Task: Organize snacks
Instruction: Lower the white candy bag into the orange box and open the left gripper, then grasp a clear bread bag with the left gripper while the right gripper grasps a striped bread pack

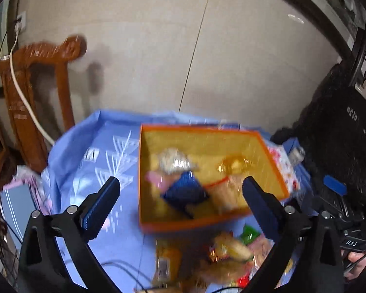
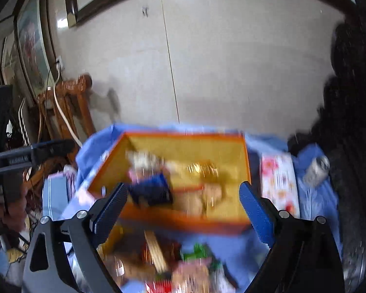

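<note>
An orange box [image 1: 144,166] with a yellow inside sits on a blue cloth [image 1: 105,146]. Several snacks lie in it, among them a dark blue packet [image 1: 185,190], a silvery packet [image 1: 175,161] and a golden one [image 1: 234,164]. A loose pile of snacks [image 1: 227,249] lies on the cloth in front of the box. My left gripper [image 1: 181,190] is open and empty above the box's near side. The box also shows in the right wrist view [image 2: 246,166], with the pile of snacks [image 2: 173,256] below. My right gripper [image 2: 183,195] is open and empty above the box's near edge. Both views are blurred.
A carved wooden chair [image 1: 36,102] with a white cable stands at the left by the tiled wall. A flowered packet [image 2: 278,180] and a small can [image 2: 316,168] lie right of the box. Dark furniture stands at the right. The other gripper [image 2: 36,153] shows at the far left.
</note>
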`<control>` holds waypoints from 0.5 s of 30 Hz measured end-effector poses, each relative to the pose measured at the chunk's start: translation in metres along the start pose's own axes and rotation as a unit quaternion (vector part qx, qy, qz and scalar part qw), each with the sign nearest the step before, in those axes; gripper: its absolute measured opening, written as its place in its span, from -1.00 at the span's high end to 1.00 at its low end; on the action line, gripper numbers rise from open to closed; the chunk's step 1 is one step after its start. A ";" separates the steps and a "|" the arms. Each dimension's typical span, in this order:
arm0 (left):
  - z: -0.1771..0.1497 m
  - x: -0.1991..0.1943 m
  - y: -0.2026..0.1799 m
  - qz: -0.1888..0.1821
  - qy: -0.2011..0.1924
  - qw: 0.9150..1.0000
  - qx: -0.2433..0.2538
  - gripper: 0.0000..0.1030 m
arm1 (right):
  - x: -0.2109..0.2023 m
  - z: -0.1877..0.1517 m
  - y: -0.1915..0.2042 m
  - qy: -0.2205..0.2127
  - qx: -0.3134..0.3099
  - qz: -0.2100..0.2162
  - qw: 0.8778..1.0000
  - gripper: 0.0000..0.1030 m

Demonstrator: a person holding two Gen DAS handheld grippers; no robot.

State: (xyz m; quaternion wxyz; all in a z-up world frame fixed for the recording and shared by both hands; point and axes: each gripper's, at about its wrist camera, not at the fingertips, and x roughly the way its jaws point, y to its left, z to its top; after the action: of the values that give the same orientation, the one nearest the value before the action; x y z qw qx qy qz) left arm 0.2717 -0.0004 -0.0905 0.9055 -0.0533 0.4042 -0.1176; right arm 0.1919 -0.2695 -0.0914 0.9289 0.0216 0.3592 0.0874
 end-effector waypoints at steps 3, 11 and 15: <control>-0.032 -0.004 0.000 -0.001 0.017 1.000 0.007 -0.91 | -0.010 -0.044 -0.007 0.039 0.002 -0.006 0.999 -0.81; -0.101 -0.018 -0.015 -0.008 0.056 0.997 0.050 -0.91 | -0.038 -0.149 -0.024 0.117 0.031 -0.015 0.993 -0.81; -0.124 -0.026 -0.021 -0.008 0.072 0.996 0.058 -0.91 | -0.040 -0.185 -0.027 0.139 0.045 -0.018 0.989 -0.81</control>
State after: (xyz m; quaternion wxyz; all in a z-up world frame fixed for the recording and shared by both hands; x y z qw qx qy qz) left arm 0.1591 -0.0140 -0.1504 0.8747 0.0048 0.4604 -0.1513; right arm 0.0424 -0.3073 -0.2049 0.8696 0.0442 0.4884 0.0569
